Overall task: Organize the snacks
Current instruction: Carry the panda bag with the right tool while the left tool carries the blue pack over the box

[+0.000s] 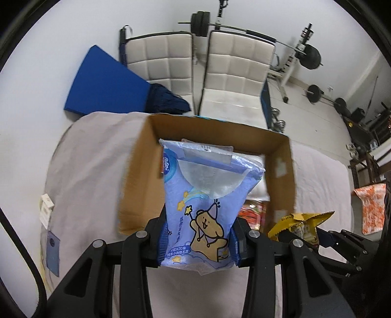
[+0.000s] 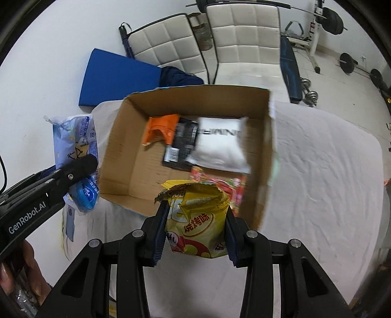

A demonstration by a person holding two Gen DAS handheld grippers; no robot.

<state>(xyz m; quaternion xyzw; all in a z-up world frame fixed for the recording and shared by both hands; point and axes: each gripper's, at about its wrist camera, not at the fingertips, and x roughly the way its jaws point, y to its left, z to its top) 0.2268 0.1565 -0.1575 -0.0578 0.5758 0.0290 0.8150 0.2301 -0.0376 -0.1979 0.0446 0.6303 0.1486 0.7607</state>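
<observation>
My left gripper (image 1: 199, 234) is shut on a blue tissue pack (image 1: 202, 195) printed with a cartoon dog, held upright in front of the open cardboard box (image 1: 136, 176). In the right wrist view that same blue pack (image 2: 75, 146) hangs left of the box (image 2: 117, 146). My right gripper (image 2: 195, 227) is shut on a yellow snack bag (image 2: 198, 220) above the box's near edge. The yellow bag (image 1: 300, 222) also shows at the right of the left wrist view. Inside the box lie an orange packet (image 2: 161, 129), a black packet (image 2: 180, 146), a white bag (image 2: 220, 146) and a red packet (image 2: 234, 188).
The box stands on a table under a pale cloth (image 2: 317, 171). Behind it are two white padded chairs (image 2: 244, 36), a blue mat (image 2: 117, 75) and barbell weights (image 2: 332, 17). An orange patterned packet (image 1: 371, 205) lies at the table's right. A hand (image 2: 14, 269) holds the left gripper.
</observation>
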